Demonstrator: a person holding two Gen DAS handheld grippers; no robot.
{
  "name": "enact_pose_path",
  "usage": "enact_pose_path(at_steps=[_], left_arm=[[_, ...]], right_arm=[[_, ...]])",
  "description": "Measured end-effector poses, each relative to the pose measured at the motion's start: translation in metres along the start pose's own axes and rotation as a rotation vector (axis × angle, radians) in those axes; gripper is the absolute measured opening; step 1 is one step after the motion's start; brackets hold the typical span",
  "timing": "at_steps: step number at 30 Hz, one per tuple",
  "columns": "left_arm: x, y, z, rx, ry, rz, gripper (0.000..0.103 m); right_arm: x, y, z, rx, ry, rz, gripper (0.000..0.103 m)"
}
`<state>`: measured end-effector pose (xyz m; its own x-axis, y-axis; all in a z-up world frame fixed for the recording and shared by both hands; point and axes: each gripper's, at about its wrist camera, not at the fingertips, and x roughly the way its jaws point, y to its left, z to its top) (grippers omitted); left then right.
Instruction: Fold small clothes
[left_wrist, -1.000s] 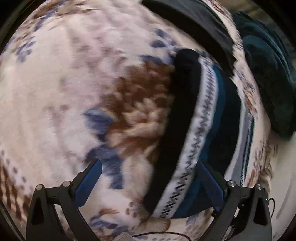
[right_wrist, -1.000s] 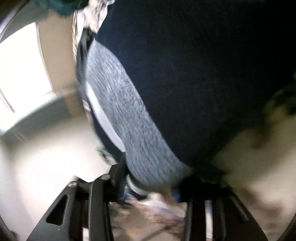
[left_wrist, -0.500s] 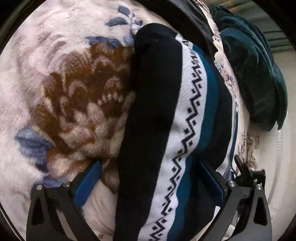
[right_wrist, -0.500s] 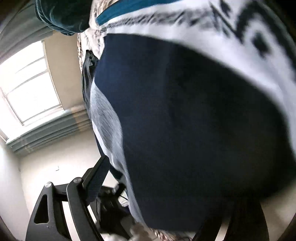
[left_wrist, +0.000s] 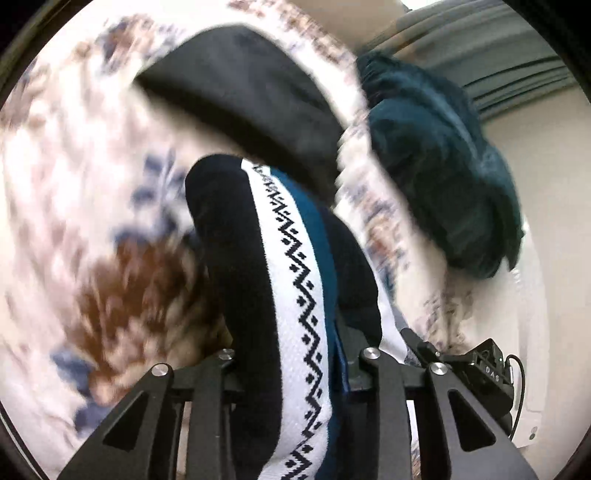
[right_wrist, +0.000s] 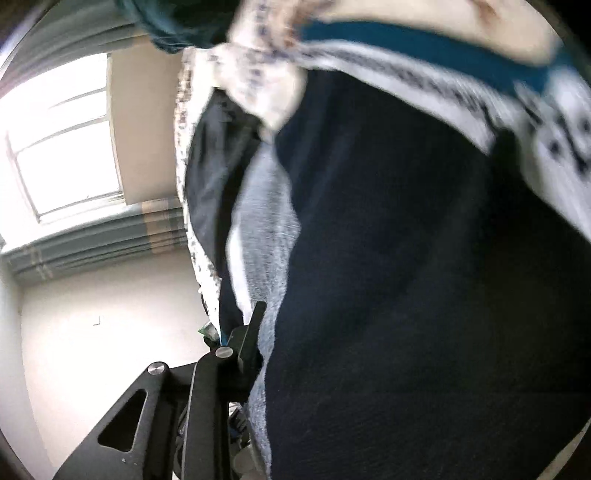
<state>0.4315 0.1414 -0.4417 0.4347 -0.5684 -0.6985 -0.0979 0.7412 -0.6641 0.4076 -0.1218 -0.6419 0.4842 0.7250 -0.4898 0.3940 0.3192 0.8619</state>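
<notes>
A small knit garment (left_wrist: 295, 295), navy with a white zigzag band and a teal stripe, lies on a floral fleece blanket (left_wrist: 85, 192). My left gripper (left_wrist: 291, 354) is shut on its near end. In the right wrist view the same garment (right_wrist: 406, 277) fills the frame, dark navy with a grey panel. My right gripper (right_wrist: 280, 350) is pressed into it; only the left finger (right_wrist: 243, 339) shows, the other is hidden by cloth. The right gripper's body shows at the left wrist view's lower right (left_wrist: 487, 365).
A black garment (left_wrist: 251, 99) lies on the blanket behind the knit one. A dark teal velvet cloth (left_wrist: 443, 166) is heaped at the blanket's right edge. A window (right_wrist: 62, 147), striped curtains and a white wall lie beyond.
My left gripper has closed from open onto the knit garment's end. The right gripper's left finger has moved in against the cloth. Both views have shifted and blur.
</notes>
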Motion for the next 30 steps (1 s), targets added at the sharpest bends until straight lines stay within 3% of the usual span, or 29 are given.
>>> enact_pose_path(at_steps=[4,8,13,18,23,25,27,30], left_arm=[[-0.021,-0.031,0.059,0.057,-0.06,-0.059,0.026],[-0.026,-0.055,0.132,0.118,-0.103,-0.089,0.026],[-0.019,-0.054,0.234,0.19,-0.147,-0.085,0.026],[0.034,-0.008,0.307,0.207,-0.093,0.004,0.027],[0.087,0.076,0.309,0.14,0.049,0.124,0.027],[0.091,0.098,0.301,0.128,0.072,0.127,0.029],[0.086,0.107,0.294,0.109,0.076,0.096,0.033],[0.073,0.101,0.286,0.116,0.065,0.125,0.038]], right_arm=[[-0.038,0.047,0.036,-0.079,-0.028,0.032,0.029],[-0.037,0.122,0.065,-0.156,-0.069,0.071,0.029],[0.014,0.215,0.118,-0.238,-0.125,0.129,0.029],[0.085,0.269,0.169,-0.301,-0.173,0.16,0.029],[0.169,0.246,0.189,-0.267,-0.134,0.089,0.029],[0.208,0.224,0.186,-0.241,-0.091,0.026,0.03],[0.228,0.207,0.172,-0.237,-0.048,-0.024,0.032],[0.23,0.188,0.166,-0.187,-0.017,-0.031,0.047]])
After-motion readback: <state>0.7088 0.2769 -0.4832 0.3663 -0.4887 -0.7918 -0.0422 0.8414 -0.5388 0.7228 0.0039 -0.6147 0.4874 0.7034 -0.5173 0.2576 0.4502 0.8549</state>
